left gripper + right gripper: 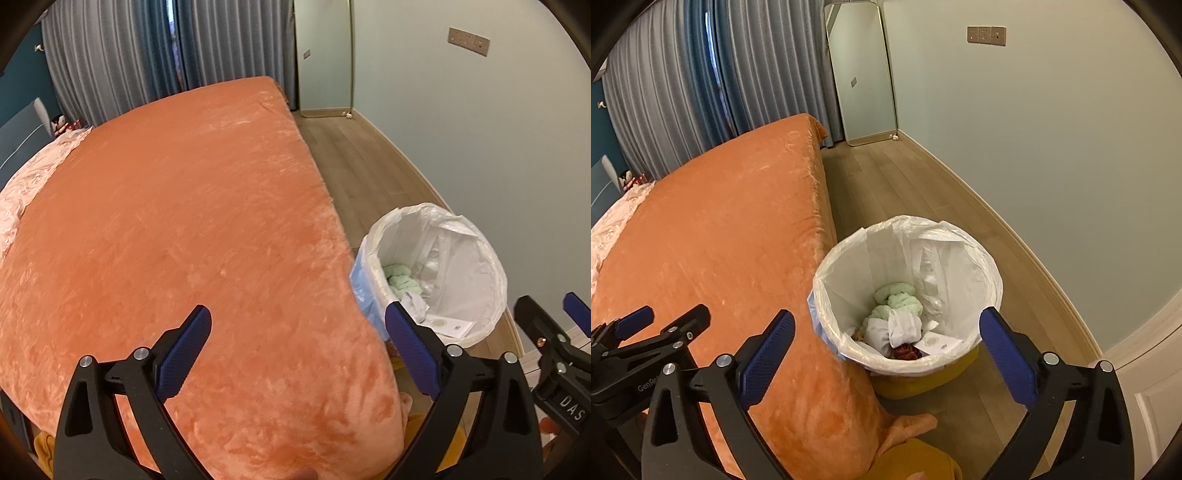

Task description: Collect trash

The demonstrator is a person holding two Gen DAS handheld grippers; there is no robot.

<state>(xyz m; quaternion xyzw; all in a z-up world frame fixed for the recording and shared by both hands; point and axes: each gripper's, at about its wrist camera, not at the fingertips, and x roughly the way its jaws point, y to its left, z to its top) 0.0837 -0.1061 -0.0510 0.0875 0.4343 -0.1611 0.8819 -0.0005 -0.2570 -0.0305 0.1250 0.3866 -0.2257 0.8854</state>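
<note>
A yellow trash bin [916, 384] lined with a white plastic bag [960, 258] stands on the floor beside the bed's corner. Inside lie a pale green cloth [897, 299], white crumpled tissue [903, 328], a dark red scrap [905, 352] and a white card [940, 345]. My right gripper [888, 332] hovers above the bin's near rim, open and empty. My left gripper [297, 325] is open and empty over the bed's corner, just left of the bin [436, 273]. The right gripper's fingers [535, 325] show at the right edge of the left wrist view.
An orange plush blanket [177, 221] covers the bed [720, 229], with pink bedding [33, 177] at its far left. A wood floor strip [905, 184] runs between bed and pale wall. A tall mirror [864, 77] leans at the far end, beside grey curtains [665, 92].
</note>
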